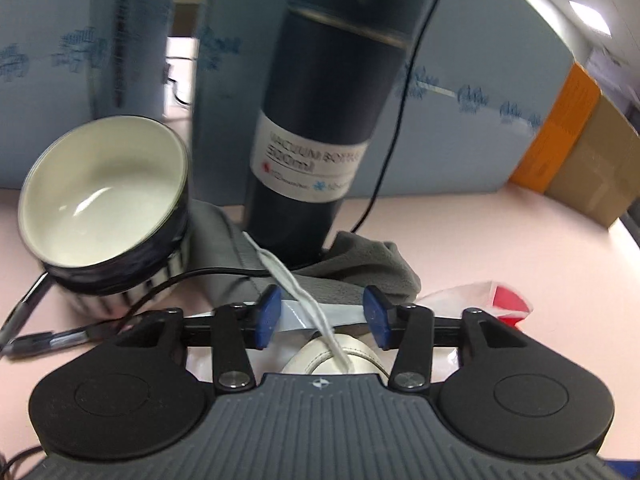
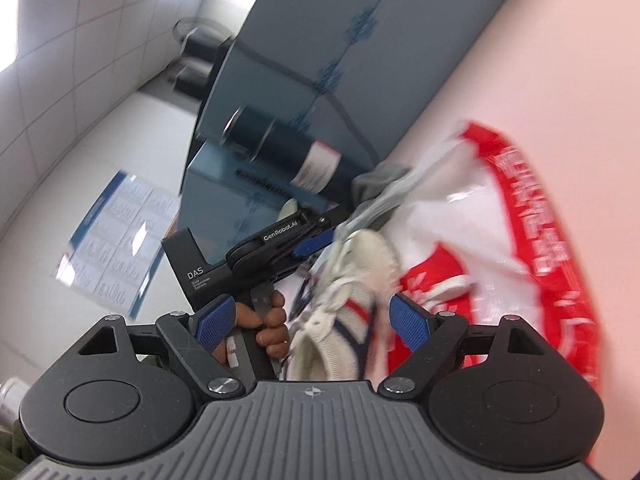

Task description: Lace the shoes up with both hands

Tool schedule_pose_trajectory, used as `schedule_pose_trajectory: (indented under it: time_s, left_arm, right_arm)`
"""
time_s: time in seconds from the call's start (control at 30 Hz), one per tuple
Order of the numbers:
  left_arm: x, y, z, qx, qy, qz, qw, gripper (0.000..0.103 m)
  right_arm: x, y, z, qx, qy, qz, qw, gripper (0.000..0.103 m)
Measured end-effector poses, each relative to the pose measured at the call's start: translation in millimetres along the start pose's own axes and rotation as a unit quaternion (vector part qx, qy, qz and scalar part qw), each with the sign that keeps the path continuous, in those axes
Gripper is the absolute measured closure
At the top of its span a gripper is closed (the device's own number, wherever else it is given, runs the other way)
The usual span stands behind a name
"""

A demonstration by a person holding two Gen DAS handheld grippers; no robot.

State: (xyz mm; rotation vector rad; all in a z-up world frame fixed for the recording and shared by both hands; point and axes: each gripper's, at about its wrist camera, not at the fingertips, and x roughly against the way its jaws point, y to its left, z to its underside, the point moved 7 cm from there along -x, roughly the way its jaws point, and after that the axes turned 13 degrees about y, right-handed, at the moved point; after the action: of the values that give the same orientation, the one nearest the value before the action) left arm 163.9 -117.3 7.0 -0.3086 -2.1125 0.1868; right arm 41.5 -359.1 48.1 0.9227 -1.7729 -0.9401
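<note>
The shoe [image 2: 348,308] lies on a red-and-white bag [image 2: 532,240] on the pink bench [image 2: 560,60], toe toward 12 o'clock in the right wrist view, just ahead of the right gripper [image 2: 314,322]. Its fingers stand wide open, one on each side of the shoe, with no pad pressing on it. In the left wrist view only the shoe's toe shows, low at 6 o'clock. The white lace [image 1: 296,284] runs from there up toward 11 o'clock, passing between the fingers of the left gripper [image 1: 322,318], which stand apart and do not pinch it.

The shoe looks light, with a soft mesh upper over a firmer sole; it would likely slide on the slick bag if pulled with nothing bracing it. The lace is thin, limp and flat. It is probably best taken close to its free end, where the pads can clamp it flat, while the other gripper steadies the shoe by its sides.

Clutter is close. In the left view, a dark bottle [image 1: 320,120] stands at 12 o'clock on a grey cloth [image 1: 360,264]. A bowl [image 1: 104,192] sits at 9 o'clock, and black cables [image 1: 168,280] cross below it beside a pen [image 1: 40,340]. A long pull on the lace toward 11 o'clock could strike the bottle or snag a cable.
</note>
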Motion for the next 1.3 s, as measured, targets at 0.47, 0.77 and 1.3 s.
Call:
schedule_pose_trajectory:
  time_s: [0.47, 0.77, 1.3]
  left_arm:
    - [86, -16, 35, -0.152, -0.017, 0.163, 0.9747, 0.101]
    - [75, 18, 88, -0.185, 0.047, 0.073, 0.9789, 0.101]
    - [84, 10, 71, -0.201, 0.016, 0.121, 0.9719, 0.072]
  right_arm:
    - [-15, 8, 1, 0.006, 0.01, -0.006, 1.0, 0.02]
    - [-15, 10, 8, 0.005, 0.014, -0.008, 1.0, 0.02]
    - [-5, 10, 7, 0.003, -0.009, 0.006, 1.0, 0.019]
